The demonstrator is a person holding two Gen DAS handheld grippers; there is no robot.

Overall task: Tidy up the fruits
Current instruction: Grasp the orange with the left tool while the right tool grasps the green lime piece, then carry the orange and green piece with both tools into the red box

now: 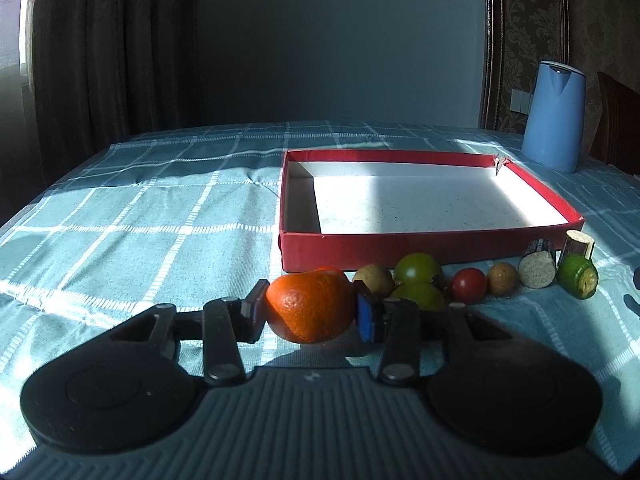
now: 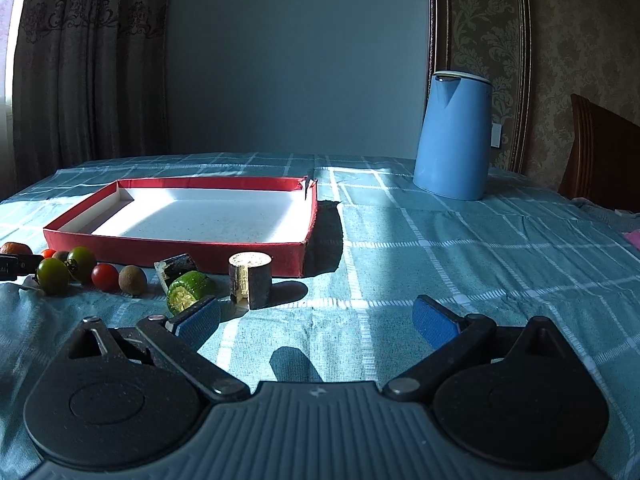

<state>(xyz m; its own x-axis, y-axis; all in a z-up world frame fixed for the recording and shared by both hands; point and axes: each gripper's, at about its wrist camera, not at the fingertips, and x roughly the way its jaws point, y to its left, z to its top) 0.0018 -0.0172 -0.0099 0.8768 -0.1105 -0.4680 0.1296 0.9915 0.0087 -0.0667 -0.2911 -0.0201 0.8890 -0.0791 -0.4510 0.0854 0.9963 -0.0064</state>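
My left gripper [image 1: 310, 310] is shut on an orange mandarin [image 1: 310, 306], low over the tablecloth in front of the red tray [image 1: 400, 250]; the tray's white inside holds nothing. A row of fruit lies along the tray's front: green tomatoes [image 1: 418, 269], a red tomato [image 1: 469, 285], brown round fruits [image 1: 503, 278], cut sugarcane pieces [image 1: 536, 270] and a green cut piece [image 1: 579, 276]. My right gripper [image 2: 316, 322] is open and empty over the cloth, right of the green piece [image 2: 190, 290] and an upright cane piece [image 2: 250, 280]. The tray also shows in the right wrist view [image 2: 180, 250].
A blue kettle [image 2: 454, 136] stands at the back right of the table, also in the left wrist view [image 1: 554, 116]. A checked teal tablecloth [image 2: 460, 264] covers the table. A wooden chair back [image 2: 596, 156] stands at the far right. Curtains hang at the back left.
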